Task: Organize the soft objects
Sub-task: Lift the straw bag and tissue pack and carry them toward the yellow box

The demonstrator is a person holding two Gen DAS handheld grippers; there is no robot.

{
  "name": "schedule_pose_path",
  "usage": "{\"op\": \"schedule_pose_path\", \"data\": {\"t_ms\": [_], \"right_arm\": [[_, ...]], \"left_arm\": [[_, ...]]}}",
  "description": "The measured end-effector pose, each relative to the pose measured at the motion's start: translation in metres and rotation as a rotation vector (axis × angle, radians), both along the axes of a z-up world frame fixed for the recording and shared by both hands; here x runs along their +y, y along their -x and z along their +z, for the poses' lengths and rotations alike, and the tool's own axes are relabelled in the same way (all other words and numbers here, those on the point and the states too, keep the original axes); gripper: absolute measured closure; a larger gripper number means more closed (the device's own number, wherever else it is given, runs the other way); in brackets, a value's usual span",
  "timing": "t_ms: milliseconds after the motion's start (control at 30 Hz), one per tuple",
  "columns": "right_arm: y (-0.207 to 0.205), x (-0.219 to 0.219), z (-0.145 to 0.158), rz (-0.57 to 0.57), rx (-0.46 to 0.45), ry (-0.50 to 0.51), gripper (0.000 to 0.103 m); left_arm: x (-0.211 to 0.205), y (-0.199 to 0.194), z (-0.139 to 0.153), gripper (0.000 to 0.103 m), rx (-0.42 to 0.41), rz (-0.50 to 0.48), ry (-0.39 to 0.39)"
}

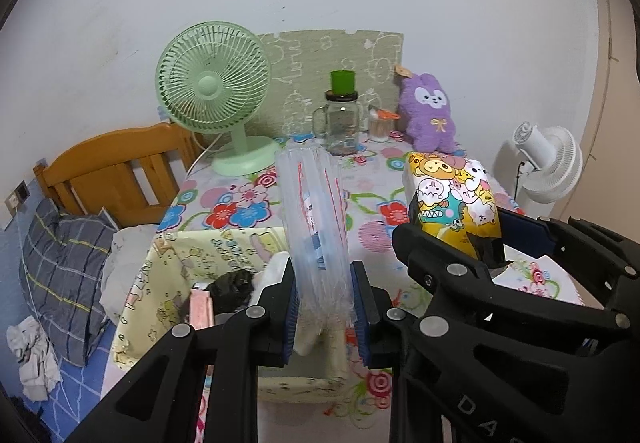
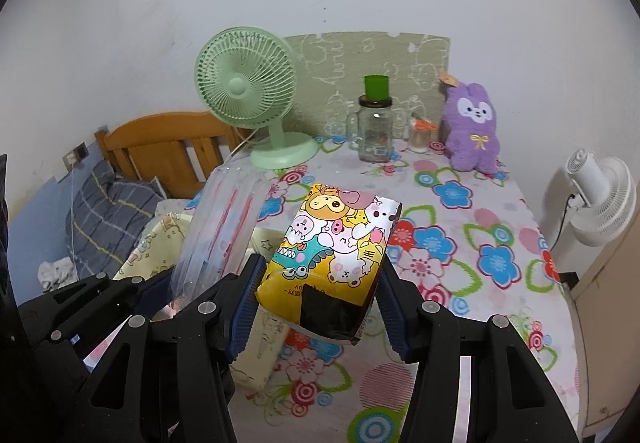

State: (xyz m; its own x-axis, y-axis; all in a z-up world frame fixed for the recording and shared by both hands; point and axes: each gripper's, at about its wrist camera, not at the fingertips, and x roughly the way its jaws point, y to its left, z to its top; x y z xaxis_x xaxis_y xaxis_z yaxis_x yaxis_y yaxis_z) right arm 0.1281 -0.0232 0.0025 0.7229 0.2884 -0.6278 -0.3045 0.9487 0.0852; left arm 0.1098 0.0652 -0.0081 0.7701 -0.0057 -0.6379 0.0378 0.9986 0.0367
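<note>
clear bag (image 1: 316, 219): lower end squeezed between the left gripper's (image 1: 326, 319) pads; print inside too blurred to read
cartoon pack (image 2: 336, 247): near end covered by a black patch; small print unreadable
fabric bin (image 1: 168, 275): contents a dark jumble, half hidden behind the near fingers
white fan (image 2: 600, 199): base hidden past the table (image 2: 480, 283) edge, far right
jar (image 1: 342, 127): contents too small to tell
</note>
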Motion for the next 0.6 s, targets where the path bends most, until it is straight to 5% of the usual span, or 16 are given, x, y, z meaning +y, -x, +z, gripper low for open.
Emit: {"op": "schedule_pose_path", "data": {"t_ms": [600], "right_arm": [[-0.023,0.053,-0.022,0.088,0.048,0.035,0.046]], "left_arm": [[0.048,-0.014,-0.022,0.080,0.040,0.052,-0.020]]}}
